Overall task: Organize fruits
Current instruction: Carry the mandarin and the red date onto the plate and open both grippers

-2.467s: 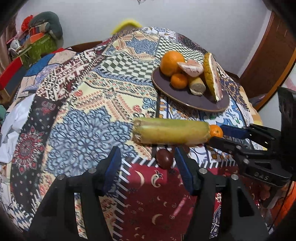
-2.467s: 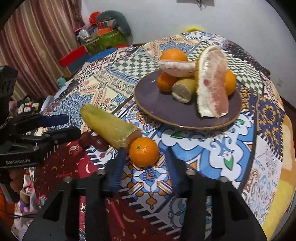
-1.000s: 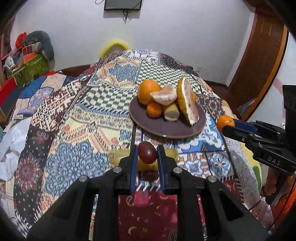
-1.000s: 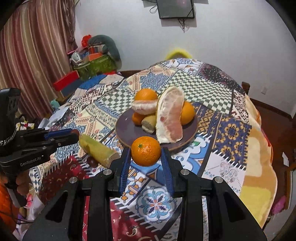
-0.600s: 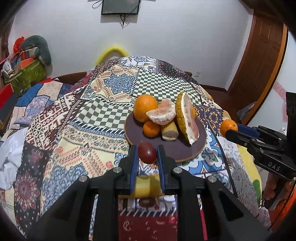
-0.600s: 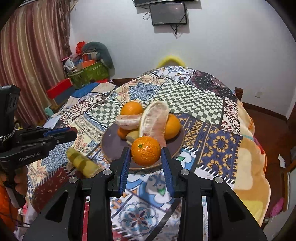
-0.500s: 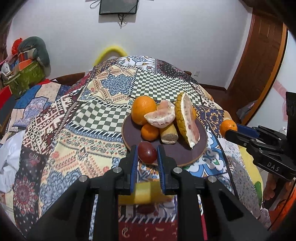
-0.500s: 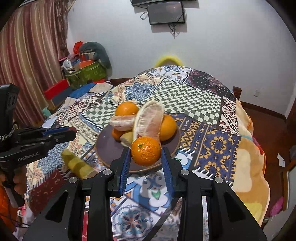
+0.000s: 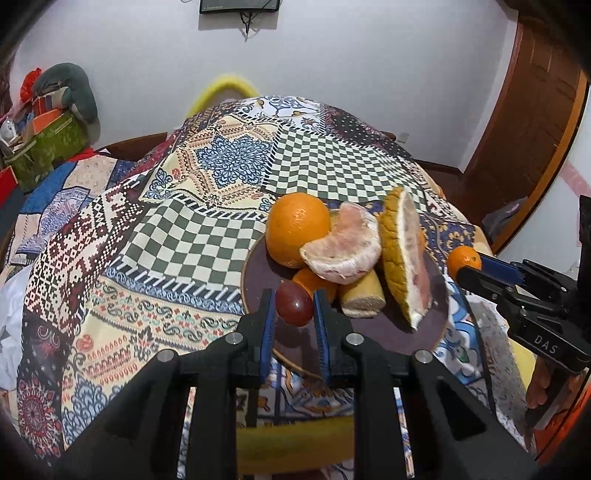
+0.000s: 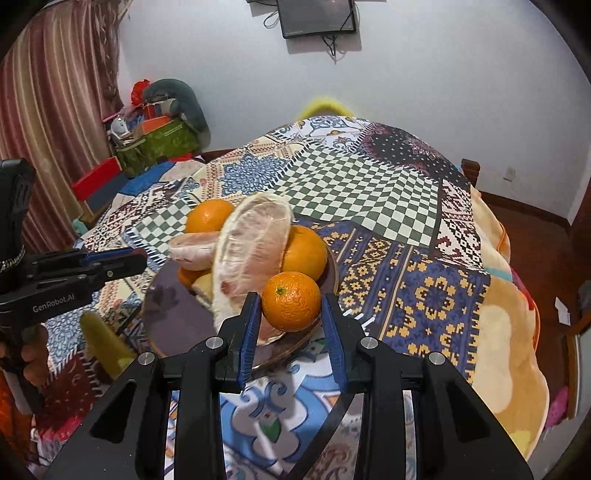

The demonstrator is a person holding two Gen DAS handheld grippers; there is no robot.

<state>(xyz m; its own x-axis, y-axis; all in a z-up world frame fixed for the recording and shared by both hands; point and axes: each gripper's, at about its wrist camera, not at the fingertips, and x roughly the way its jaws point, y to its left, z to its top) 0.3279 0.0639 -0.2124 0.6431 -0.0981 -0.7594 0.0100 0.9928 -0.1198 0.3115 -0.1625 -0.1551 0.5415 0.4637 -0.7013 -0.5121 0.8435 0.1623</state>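
My left gripper (image 9: 294,308) is shut on a small dark red fruit (image 9: 294,308) and holds it over the near left rim of the brown plate (image 9: 388,332). The plate holds a large orange (image 9: 297,229), a peeled pomelo segment (image 9: 343,249), a pomelo wedge (image 9: 406,254), a small orange and a short banana piece (image 9: 362,295). My right gripper (image 10: 290,301) is shut on a tangerine (image 10: 290,301), held above the plate's near right rim (image 10: 295,347). A yellow-green corn cob (image 10: 105,345) lies on the cloth left of the plate.
The table carries a patchwork cloth (image 9: 207,206) that drops off at its edges. A wooden door (image 9: 532,122) stands at the right. Cluttered bags and boxes (image 10: 159,125) sit by the curtain at the back left. A monitor (image 10: 316,16) hangs on the wall.
Both grippers closed on their fruits, lifted them off the cloth and carried them forward to the plate. The corn cob now lies behind, below the left gripper.
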